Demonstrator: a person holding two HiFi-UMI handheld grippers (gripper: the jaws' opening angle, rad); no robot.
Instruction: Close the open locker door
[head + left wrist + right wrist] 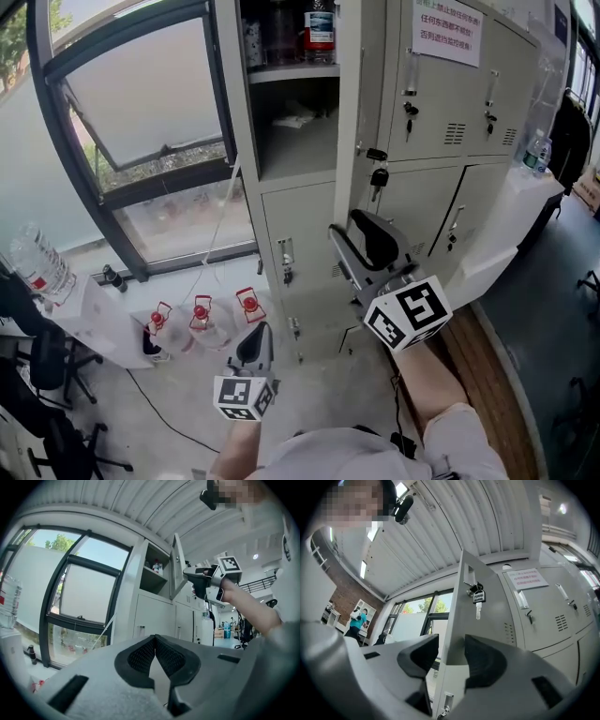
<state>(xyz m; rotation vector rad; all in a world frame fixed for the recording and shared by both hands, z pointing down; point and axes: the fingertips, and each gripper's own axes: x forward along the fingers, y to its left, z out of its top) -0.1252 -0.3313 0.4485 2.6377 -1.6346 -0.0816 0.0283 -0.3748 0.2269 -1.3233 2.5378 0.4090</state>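
Note:
The beige locker door [349,112] stands open, edge-on to me, with a key [378,176] hanging from its lock. My right gripper [349,225] is open at the door's lower free edge. In the right gripper view the door [487,625] runs between the two pads, and a thin sliver of gap shows by the left pad [419,656]. The key [477,599] hangs just above the jaws. My left gripper [255,330] hangs low in front of the lockers, shut with nothing in it [154,638]. From there I see the door [177,564] and the right gripper [190,575] up high.
The open compartment holds a shelf with a bottle [319,28]. More shut lockers [441,112] stand to the right. Red-capped water bottles [200,314] sit on the floor by the window [150,94]. A big water jug [37,262] stands at the left.

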